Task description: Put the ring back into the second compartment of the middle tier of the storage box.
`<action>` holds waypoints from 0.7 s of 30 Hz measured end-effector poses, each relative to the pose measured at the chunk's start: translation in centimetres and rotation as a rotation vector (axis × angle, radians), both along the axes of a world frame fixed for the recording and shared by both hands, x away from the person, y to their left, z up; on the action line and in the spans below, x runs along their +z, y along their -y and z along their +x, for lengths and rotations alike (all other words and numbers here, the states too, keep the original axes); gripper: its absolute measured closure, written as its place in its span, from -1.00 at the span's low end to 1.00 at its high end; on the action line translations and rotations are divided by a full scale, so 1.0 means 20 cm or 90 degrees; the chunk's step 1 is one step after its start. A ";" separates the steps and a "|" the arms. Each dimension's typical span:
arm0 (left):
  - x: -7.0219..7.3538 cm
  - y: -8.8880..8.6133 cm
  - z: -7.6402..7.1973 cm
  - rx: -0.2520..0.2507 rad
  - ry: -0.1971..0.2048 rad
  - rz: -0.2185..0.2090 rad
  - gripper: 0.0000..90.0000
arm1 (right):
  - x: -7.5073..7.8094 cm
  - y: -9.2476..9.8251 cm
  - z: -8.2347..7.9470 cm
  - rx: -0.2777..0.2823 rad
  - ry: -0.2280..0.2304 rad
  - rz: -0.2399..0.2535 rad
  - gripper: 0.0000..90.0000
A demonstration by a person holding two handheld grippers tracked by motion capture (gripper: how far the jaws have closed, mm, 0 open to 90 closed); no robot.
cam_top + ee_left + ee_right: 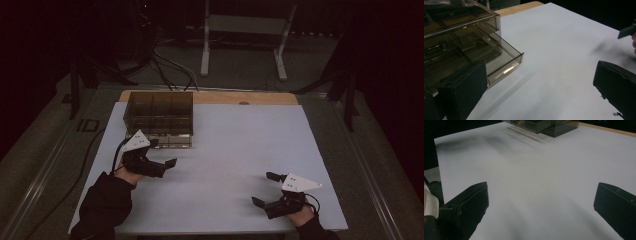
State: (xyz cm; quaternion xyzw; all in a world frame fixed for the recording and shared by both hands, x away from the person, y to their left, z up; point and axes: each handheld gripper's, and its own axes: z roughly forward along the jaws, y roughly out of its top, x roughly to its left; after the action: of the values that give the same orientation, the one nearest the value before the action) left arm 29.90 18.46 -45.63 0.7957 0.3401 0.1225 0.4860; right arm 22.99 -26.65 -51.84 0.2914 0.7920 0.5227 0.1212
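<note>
Two grippers are over the white sheet [225, 150]. The left gripper [162, 152] has its jaws spread and empty, just in front of the one smoky drawer box [159, 117] at the sheet's far left, whose one bottom drawer [506, 62] stands pulled out. The right gripper [264, 189], well apart at the near right, is also spread and empty.

Smoky drawer box [461, 37] — lowest drawer [506, 62] pulled out (empty) — on white tabletop [554, 62].

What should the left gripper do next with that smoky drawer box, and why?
Probably ease the left gripper forward to the drawer: its jaws stand open and empty beside the drawer box, whose bottom drawer is partly pulled out. The right gripper rests open, far off.
</note>
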 end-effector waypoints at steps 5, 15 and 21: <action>-0.03 -0.02 -0.07 -0.011 0.001 0.004 -0.98 | 0.00 0.00 0.00 -0.001 -0.001 0.000 -1.00; -0.09 -0.04 -0.15 -0.034 -0.001 0.016 -0.98 | -0.01 -0.01 0.00 0.000 -0.005 -0.002 -1.00; -0.16 -0.03 -0.18 -0.072 -0.027 0.034 -0.98 | -0.01 -0.01 0.00 -0.001 -0.004 -0.004 -1.00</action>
State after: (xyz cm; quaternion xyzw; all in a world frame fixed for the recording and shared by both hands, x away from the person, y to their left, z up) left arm 26.21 18.98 -48.84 0.8287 0.3015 0.0870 0.4635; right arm 23.02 -26.50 -51.97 0.2928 0.7939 0.5192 0.1202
